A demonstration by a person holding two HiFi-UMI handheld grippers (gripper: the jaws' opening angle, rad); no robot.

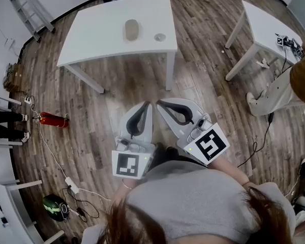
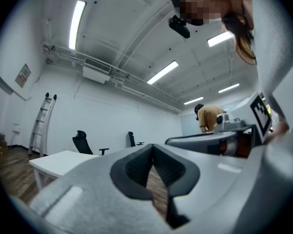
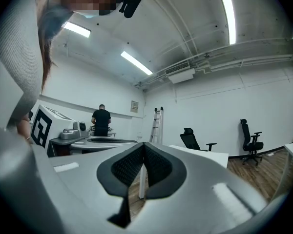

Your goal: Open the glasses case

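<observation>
1. Head view: glasses case (image 1: 131, 30) looks closed on the far white table (image 1: 99, 32), well apart from left gripper (image 1: 145, 106) and right gripper (image 1: 160, 103).
2. Left gripper view: jaws together, empty.
3. Right gripper view: jaws together, empty. Approach and opening are both left.

Glasses case (image 1: 131, 29) on table (image 1: 96, 39); small obj (image 1: 159, 37) to its R.

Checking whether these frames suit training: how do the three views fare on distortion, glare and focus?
Head view: fisheye curves the floorboards; the glasses case on the white table is small but evenly lit, no glare. Left gripper view: black corners, ceiling strip lights blown out, the left gripper soft up close. Right gripper view: same dark corners and bright lights, the right gripper likewise blurred.
</observation>
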